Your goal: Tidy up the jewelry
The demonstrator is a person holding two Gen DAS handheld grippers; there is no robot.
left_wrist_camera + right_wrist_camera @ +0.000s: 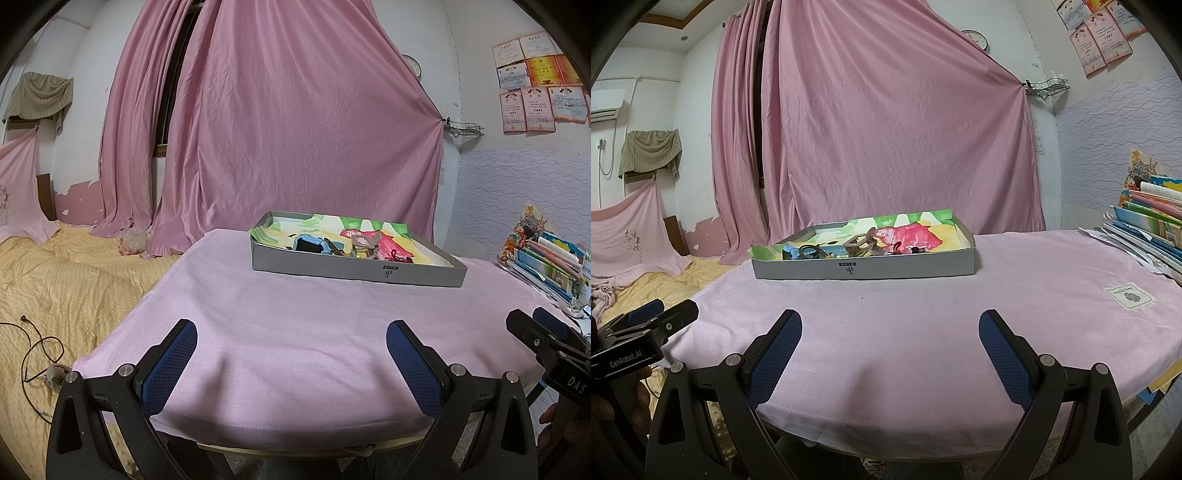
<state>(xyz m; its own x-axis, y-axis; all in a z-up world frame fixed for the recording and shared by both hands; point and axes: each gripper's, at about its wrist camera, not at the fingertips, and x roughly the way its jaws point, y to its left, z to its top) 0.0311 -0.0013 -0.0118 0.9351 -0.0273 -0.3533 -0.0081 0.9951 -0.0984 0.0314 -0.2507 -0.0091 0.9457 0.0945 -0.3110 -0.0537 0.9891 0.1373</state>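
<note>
A shallow grey box [354, 267] [864, 270] lined with colourful paper sits at the far side of the pink-clothed table [295, 332] [923, 314]. Inside lie a blue watch [310, 244] [792, 252], a tangle of tan and dark jewelry [364, 247] [862, 245] and a small red piece [397, 255] [897, 246]. My left gripper [291, 328] hovers open over the near table edge, empty. My right gripper [890, 317] is likewise open and empty, well short of the box. Each gripper shows at the side of the other's view: right gripper [543, 332], left gripper [665, 314].
A stack of books and papers [546, 262] [1148, 225] lies at the table's right edge. A yellow bedspread [66, 280] with a black cable [33, 350] is to the left. Pink curtains [295, 129] hang behind. A white label [1130, 295] is sewn on the cloth.
</note>
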